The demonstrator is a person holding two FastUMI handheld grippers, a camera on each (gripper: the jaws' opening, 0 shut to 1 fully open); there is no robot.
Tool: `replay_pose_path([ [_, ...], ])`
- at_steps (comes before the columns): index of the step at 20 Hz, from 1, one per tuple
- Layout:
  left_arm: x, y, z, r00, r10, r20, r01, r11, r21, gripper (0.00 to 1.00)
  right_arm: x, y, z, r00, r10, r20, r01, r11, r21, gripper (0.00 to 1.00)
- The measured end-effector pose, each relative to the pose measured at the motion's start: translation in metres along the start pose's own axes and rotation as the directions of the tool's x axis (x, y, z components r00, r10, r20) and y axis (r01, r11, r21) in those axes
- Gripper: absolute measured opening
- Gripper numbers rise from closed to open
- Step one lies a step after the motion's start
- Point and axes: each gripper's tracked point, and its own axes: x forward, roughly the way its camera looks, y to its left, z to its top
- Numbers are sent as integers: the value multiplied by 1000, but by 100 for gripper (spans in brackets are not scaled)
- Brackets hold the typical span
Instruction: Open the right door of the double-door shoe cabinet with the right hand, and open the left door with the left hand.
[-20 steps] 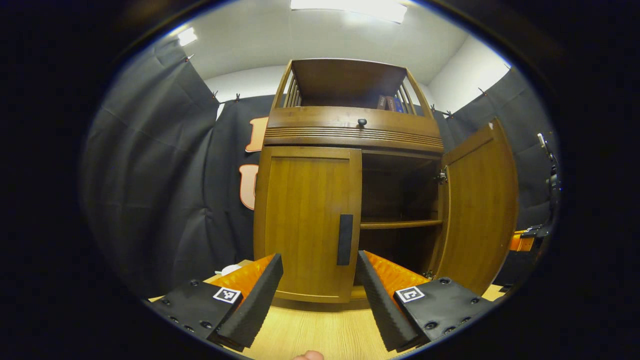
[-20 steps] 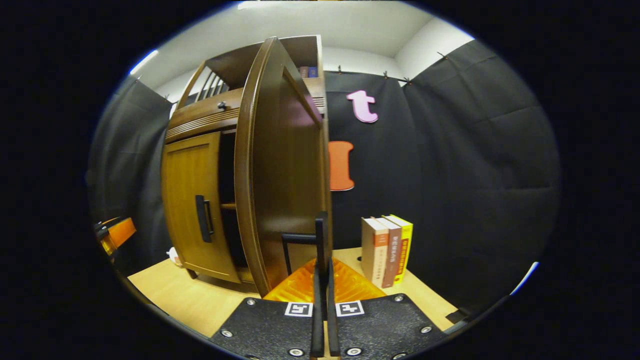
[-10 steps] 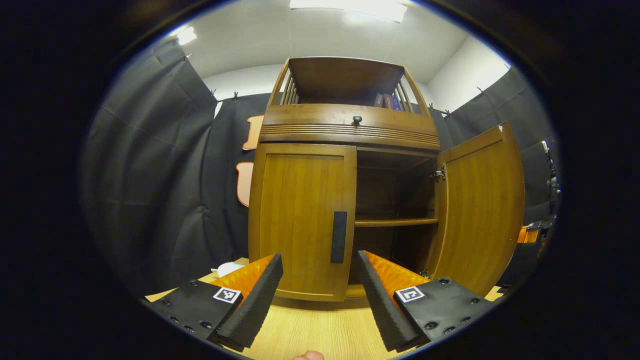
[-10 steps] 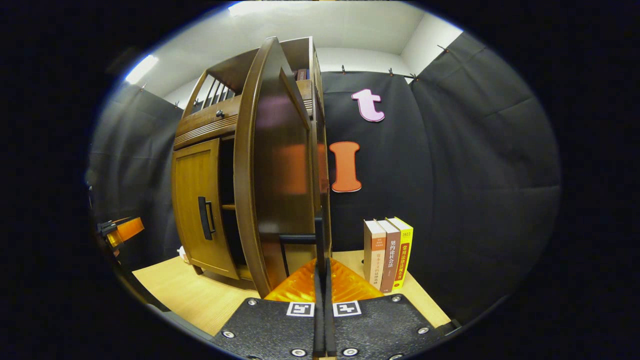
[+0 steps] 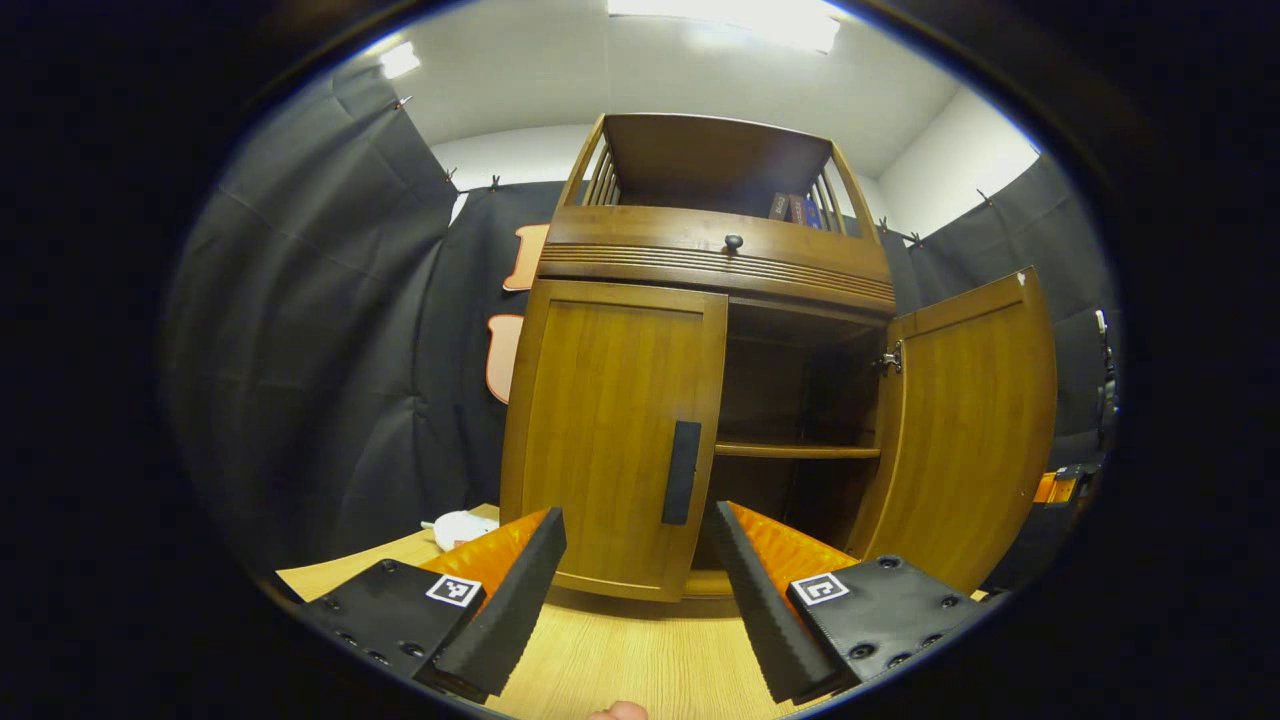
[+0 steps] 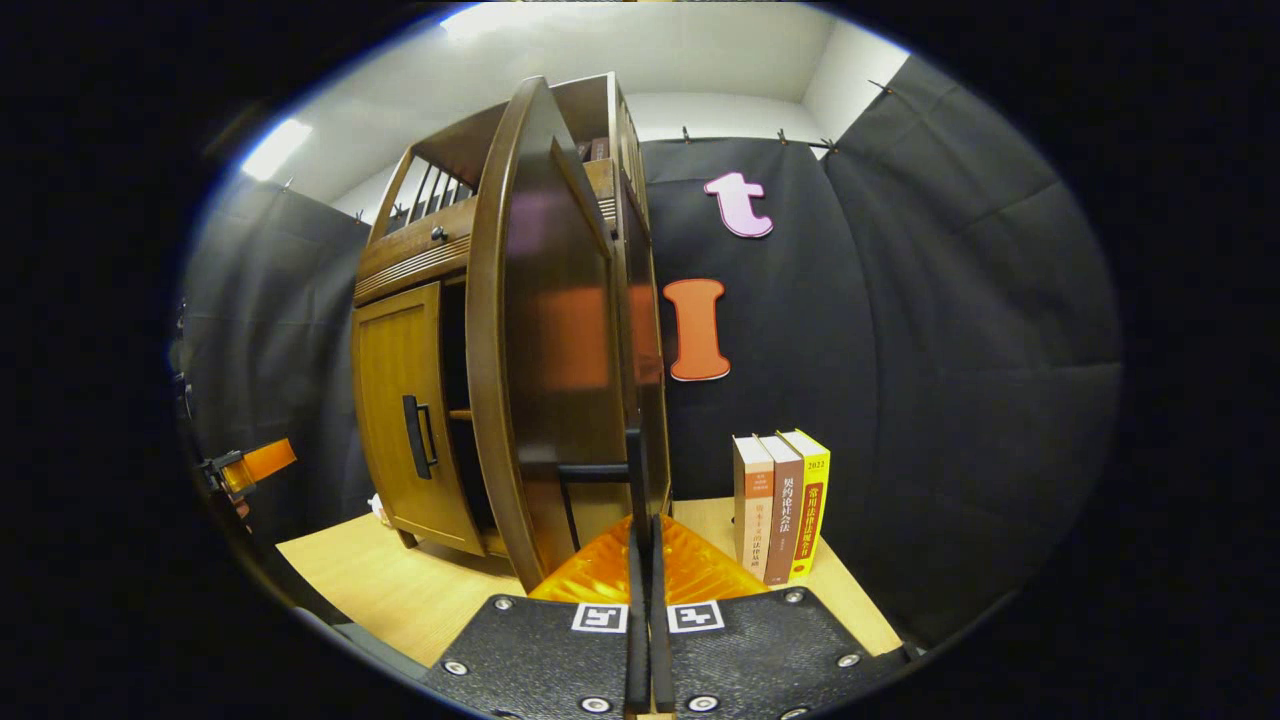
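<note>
left gripper (image 5: pixel 638 560) agape before left door (image 5: pixel 610 440)

Left tongs (image 5: pixel 638 570) spread, right tongs (image 6: pixel 643 560) clamped

Black cloth walls (image 6: pixel 950 330), white ceiling (image 5: pixel 620 60) (strip-lit), pale wood floor (image 5: pixel 640 655).

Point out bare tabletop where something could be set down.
Free: the strip of table between the left gripper and the closed left door. Free: table between the open right door and the books. Crowded: the books' corner.
</note>
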Motion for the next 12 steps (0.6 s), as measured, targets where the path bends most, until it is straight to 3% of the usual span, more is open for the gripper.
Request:
replay_pose_path([
  [9,24,5,-12,999,-5,-50,7,999,40,94,-33,-3,-11,997,-64,-35,63,997,-40,0],
  [12,38,-1,-15,998,-27,-59,30,998,51,94,-46,5,-23,997,-52,-54,50,998,-38,0],
])
